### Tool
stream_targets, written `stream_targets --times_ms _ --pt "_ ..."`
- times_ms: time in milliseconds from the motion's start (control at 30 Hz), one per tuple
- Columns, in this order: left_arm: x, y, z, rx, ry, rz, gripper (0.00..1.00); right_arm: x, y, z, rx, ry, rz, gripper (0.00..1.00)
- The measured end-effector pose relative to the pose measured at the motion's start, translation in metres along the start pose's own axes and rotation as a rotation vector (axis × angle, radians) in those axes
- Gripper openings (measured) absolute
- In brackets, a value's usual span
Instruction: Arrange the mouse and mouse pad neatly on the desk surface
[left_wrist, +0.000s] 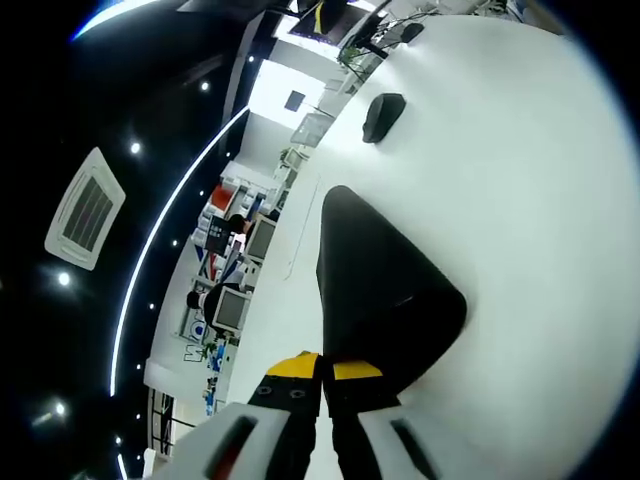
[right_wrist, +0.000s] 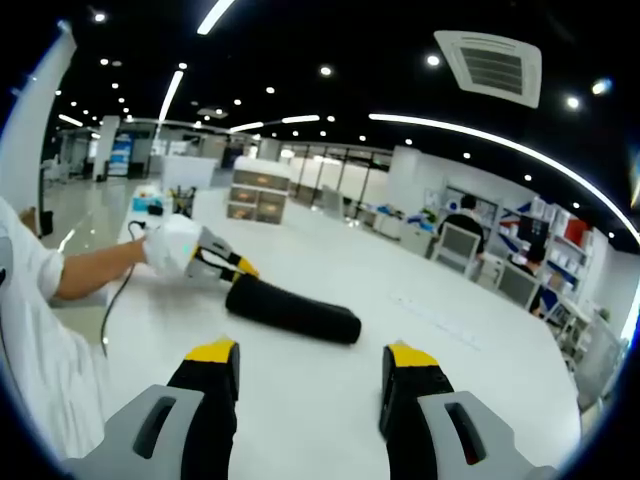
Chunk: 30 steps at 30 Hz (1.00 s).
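In the left gripper view, my left gripper (left_wrist: 325, 372) is shut on the near edge of the black mouse pad (left_wrist: 385, 285), which hangs lifted over the white desk (left_wrist: 520, 200). A black mouse (left_wrist: 383, 115) lies on the desk beyond the pad. From the right gripper view, the pad (right_wrist: 295, 310) appears edge-on as a dark curved strip, with the left gripper (right_wrist: 240, 268) clamped on its left end and held by a person's hand. My right gripper (right_wrist: 312, 360) stands open over the desk (right_wrist: 330, 420), short of the pad, with nothing between its jaws.
A cable (right_wrist: 118, 290) trails near the person's arm (right_wrist: 95, 272) at the left. Drawer units (right_wrist: 258, 195) stand past the desk's far end. Monitors (right_wrist: 455, 243) and shelves (right_wrist: 560, 240) line the right side of the room.
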<state>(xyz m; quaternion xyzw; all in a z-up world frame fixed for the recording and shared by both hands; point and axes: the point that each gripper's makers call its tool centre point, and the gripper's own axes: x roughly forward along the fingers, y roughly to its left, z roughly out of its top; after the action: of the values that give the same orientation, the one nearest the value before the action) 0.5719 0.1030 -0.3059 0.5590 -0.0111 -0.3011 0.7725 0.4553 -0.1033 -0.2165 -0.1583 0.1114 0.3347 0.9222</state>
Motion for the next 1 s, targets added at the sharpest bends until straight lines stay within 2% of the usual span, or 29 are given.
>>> stream_targets --times_ms 700,1000 --pt "-0.016 0.029 0.014 0.019 -0.029 0.09 0.03 0.001 0.002 -0.002 -0.006 0.007 0.007 0.55" --pt "-0.029 0.044 0.026 0.05 -0.042 0.145 0.03 0.003 0.003 -0.002 -0.007 0.012 0.01 0.55"
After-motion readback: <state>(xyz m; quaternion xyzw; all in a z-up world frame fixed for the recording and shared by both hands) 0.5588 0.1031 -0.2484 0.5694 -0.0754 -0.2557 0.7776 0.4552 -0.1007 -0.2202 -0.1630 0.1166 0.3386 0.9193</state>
